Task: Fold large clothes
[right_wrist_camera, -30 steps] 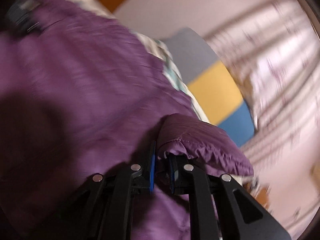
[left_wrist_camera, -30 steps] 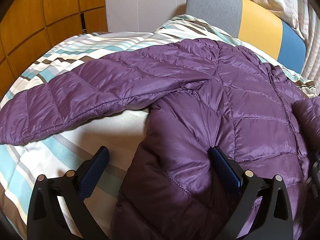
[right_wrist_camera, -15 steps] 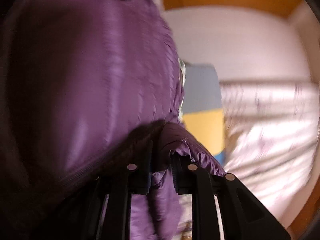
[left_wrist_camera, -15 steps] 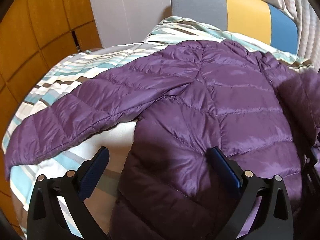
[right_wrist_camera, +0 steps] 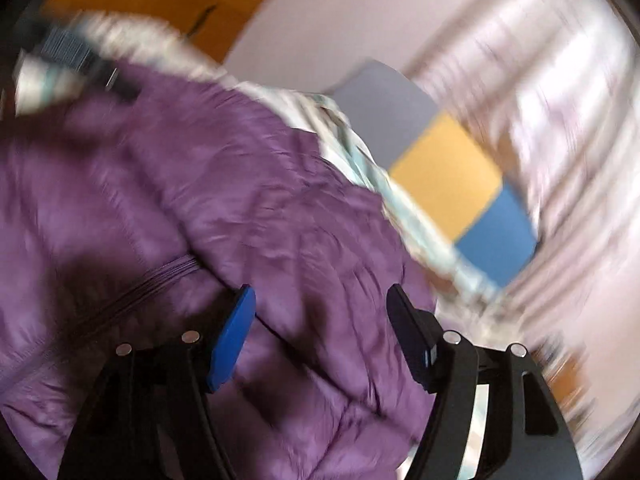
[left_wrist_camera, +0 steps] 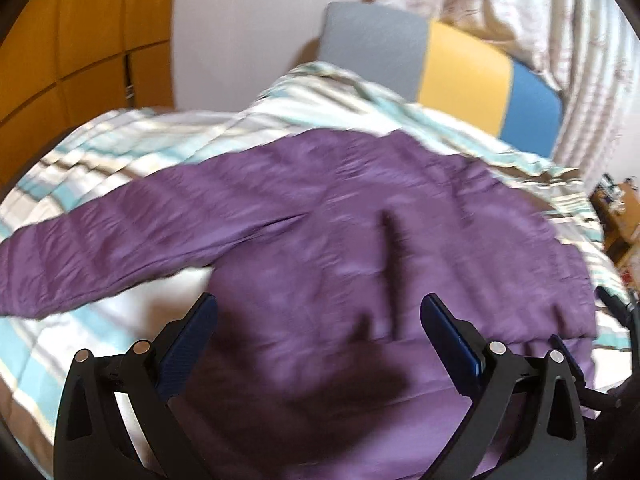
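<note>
**Purple jacket lies spread on striped bed**

Purple quilted jacket (left_wrist_camera: pixel 360 216) rests flat on the striped bedspread (left_wrist_camera: pixel 132 148), one sleeve stretched out to the left. My right gripper (right_wrist_camera: pixel 320 312) has just been opening, its blue pads clear of the fabric. My left gripper (left_wrist_camera: pixel 320 320) hangs wide apart above the hem, grasping nothing.

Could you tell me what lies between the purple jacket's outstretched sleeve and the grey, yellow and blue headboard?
In the left wrist view, only the striped duvet lies between the sleeve and the headboard.
</note>
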Tool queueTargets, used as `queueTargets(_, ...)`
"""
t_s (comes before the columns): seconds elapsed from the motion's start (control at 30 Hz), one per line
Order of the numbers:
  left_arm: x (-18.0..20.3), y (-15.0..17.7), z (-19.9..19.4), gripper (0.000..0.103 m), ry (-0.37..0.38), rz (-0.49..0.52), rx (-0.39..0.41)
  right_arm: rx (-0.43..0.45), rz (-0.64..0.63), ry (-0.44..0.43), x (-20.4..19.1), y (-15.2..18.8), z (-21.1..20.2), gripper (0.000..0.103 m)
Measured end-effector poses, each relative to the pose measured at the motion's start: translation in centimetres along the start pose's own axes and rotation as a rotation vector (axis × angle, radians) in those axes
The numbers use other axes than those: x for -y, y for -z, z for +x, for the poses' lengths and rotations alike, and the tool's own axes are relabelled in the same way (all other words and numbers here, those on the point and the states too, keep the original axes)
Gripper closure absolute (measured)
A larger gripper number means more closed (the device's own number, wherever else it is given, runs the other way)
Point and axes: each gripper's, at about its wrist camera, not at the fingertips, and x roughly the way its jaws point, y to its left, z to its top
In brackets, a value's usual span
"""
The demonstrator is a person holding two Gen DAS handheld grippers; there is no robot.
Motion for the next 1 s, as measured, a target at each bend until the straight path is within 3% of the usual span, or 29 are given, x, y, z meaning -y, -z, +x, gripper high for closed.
queueTargets(0.13, 5.2, -0.6, 1.9, 0.003, 0.021, 0.092, -0.035, -0.053, 0.425, -0.036, 6.8, 2.4, 0.9, 0.037)
queueTargets(0.2, 7.1, -1.0, 3.6, 0.004, 0.013, 0.123, -0.056, -0.099, 0.554, -0.012, 9.5, 3.8, 1.4, 0.038)
queueTargets(0.23, 7.6, -1.1, 4.4, 0.006, -0.002, 0.136, -0.058, -0.134, 0.622, 0.004, 10.8, 4.7, 2.1, 0.038)
queueTargets(0.3, 8.5, -1.3, 6.1, 0.022, -0.041, 0.173, -0.074, -0.167, 0.698, 0.013, 9.8, 6.6, 1.6, 0.038)
queueTargets(0.33, 8.7, -1.4, 7.4, 0.023, -0.076, 0.2, -0.086, -0.171, 0.725, 0.009, 10.0, 7.0, 1.3, 0.038)
queueTargets(0.4, 8.2, -1.4, 8.2, 0.023, -0.118, 0.216, -0.073, -0.159, 0.745, 0.008, 9.0, 8.6, -0.8, 0.039)
queueTargets(0.47, 7.4, -1.3, 8.9, 0.023, -0.152, 0.213, -0.06, -0.152, 0.729, -0.012, 9.4, 7.8, -1.0, 0.045)
queueTargets(0.57, 5.8, -1.1, 9.0, 0.023, -0.145, 0.143, -0.057, -0.13, 0.706, -0.026, 9.8, 7.3, -0.2, 0.047)
queueTargets(0.7, 5.0, -0.9, 8.9, 0.02, -0.152, 0.101, -0.05, -0.138, 0.782, -0.027, 9.6, 7.3, 2.6, 0.053)
queueTargets(0.9, 5.2, -0.9, 9.6, 0.015, -0.152, 0.113, -0.079, -0.305, 0.773, -0.024, 9.7, 8.2, 9.4, 0.059)
queueTargets(1.0, 5.2, -0.9, 9.8, 0.014, -0.157, 0.118, -0.08, -0.328, 0.754, -0.029, 9.1, 8.6, 11.1, 0.059)
